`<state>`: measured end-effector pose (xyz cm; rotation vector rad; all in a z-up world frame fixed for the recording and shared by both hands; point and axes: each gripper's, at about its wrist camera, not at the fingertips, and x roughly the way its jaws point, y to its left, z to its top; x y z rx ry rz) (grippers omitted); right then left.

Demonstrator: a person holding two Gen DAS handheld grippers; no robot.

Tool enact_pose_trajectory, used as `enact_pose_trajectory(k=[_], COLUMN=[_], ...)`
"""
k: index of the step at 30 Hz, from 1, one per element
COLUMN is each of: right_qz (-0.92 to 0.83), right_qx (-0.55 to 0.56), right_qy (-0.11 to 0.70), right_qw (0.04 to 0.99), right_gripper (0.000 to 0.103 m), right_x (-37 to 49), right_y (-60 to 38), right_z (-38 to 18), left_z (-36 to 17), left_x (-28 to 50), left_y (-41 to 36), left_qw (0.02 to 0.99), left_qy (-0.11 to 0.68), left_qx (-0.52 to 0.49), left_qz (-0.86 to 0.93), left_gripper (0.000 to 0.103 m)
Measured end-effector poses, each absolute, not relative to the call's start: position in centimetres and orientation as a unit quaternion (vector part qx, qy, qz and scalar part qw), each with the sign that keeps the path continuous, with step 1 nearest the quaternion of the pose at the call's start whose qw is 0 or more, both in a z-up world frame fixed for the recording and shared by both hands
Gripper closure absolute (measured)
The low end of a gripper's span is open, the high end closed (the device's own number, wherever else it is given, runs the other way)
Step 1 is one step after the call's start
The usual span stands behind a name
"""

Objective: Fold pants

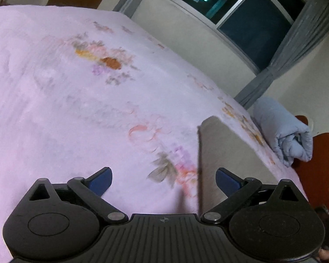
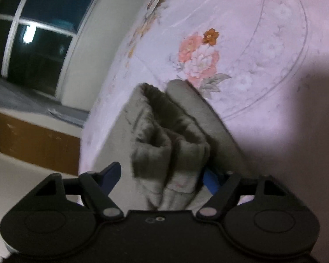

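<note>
My left hand-held gripper point(image 1: 164, 182) hangs above the bed point(image 1: 54, 100), angled downward, its blue fingers point(image 1: 99, 180) spread wide with nothing between them but the pale pink floral sheet. Just right of centre in this view, a flat grey panel of the pants point(image 1: 221, 149) lies on the sheet, its straight dark edge running up from beside the right finger; the finger does not press on it. Farther right, a rolled light-blue quilt point(image 1: 283, 131) rests at the bed's edge, against a reddish-brown chair point(image 1: 318, 164). A dark window point(image 1: 241, 6) with grey curtains point(image 1: 300, 50) fills the wall behind.

My right hand-held gripper point(image 2: 162, 180) also tips downward over the bed, near its edge. Its jaws stand partly open around the bunched waist end of the grey pants: the left finger point(image 2: 111, 175) is clear of the cloth, while the right finger is half hidden behind a fold, so I cannot tell whether it touches. The pants here are thick, fleecy and doubled into several soft folds, heaped upright between the fingers, a smoother flap trailing right onto the sheet's pink peony print point(image 2: 199, 54).
</note>
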<state>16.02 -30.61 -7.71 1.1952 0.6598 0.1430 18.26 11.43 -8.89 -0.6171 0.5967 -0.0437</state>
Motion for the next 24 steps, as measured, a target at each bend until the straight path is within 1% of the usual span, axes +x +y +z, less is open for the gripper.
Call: enact_pose_trajectory(k=[1, 4, 6, 7, 8, 9, 12, 15, 17, 20, 21, 22, 23, 24], right_qz=[0.065, 0.073, 0.064, 0.032, 0.023, 0.032, 0.046, 0.039, 0.039, 0.048, 0.050, 0.054, 0.059, 0.062], right_qx=[0.547, 0.533, 0.520, 0.507, 0.530, 0.554, 0.542, 0.553, 0.552, 0.555, 0.552, 0.550, 0.546, 0.540], right_qy=[0.304, 0.266, 0.235, 0.252, 0.262, 0.254, 0.258, 0.270, 0.273, 0.274, 0.275, 0.275, 0.273, 0.268], right_qw=[0.777, 0.800, 0.819, 0.824, 0.806, 0.792, 0.798, 0.787, 0.787, 0.783, 0.786, 0.787, 0.790, 0.796], right_gripper=[0.069, 0.074, 0.075, 0.075, 0.075, 0.076, 0.074, 0.072, 0.069, 0.064, 0.060, 0.053, 0.048, 0.040], right_x=[15.9, 14.5, 12.7, 12.5, 12.6, 12.5, 12.9, 13.7, 13.8, 13.8, 13.7, 13.7, 13.6, 13.3], right_y=[-30.5, -30.5, -30.7, -31.1, -31.9, -32.7, -32.5, -32.7, -32.8, -32.8, -32.7, -32.6, -32.4, -32.2], right_z=[-7.7, -6.8, -7.1, -8.2, -9.9, -10.8, -9.6, -9.0, -8.9, -8.9, -8.9, -9.0, -8.8, -8.6], left_z=[-8.9, -8.7, -8.8, -8.6, -8.5, -8.2, -7.2, -6.4, -6.2, -6.5, -6.8, -7.1, -7.3, -7.5], left_x=[18.2, 17.8, 17.8, 17.9, 18.0, 17.9, 17.0, 16.1, 15.5, 16.0, 16.4, 16.8, 17.2, 17.3], left_y=[11.6, 11.9, 11.7, 11.6, 11.5, 11.1, 9.0, 5.8, 3.9, 1.7, 1.5, 1.4, 1.3, 1.2], left_qw=[0.910, 0.911, 0.909, 0.908, 0.906, 0.907, 0.918, 0.928, 0.933, 0.938, 0.937, 0.935, 0.934, 0.936], left_qy=[0.280, 0.264, 0.270, 0.275, 0.280, 0.284, 0.306, 0.321, 0.322, 0.334, 0.337, 0.346, 0.350, 0.347], left_qx=[-0.305, -0.316, -0.314, -0.313, -0.310, -0.301, -0.233, -0.149, -0.107, -0.054, -0.052, -0.053, -0.050, -0.048], left_qz=[-0.025, -0.035, -0.044, -0.052, -0.069, -0.082, -0.098, -0.116, -0.121, -0.081, -0.069, -0.057, -0.043, -0.033], left_gripper=[0.003, 0.002, 0.002, 0.002, 0.002, 0.002, 0.002, 0.002, 0.002, 0.002, 0.002, 0.002, 0.002, 0.002])
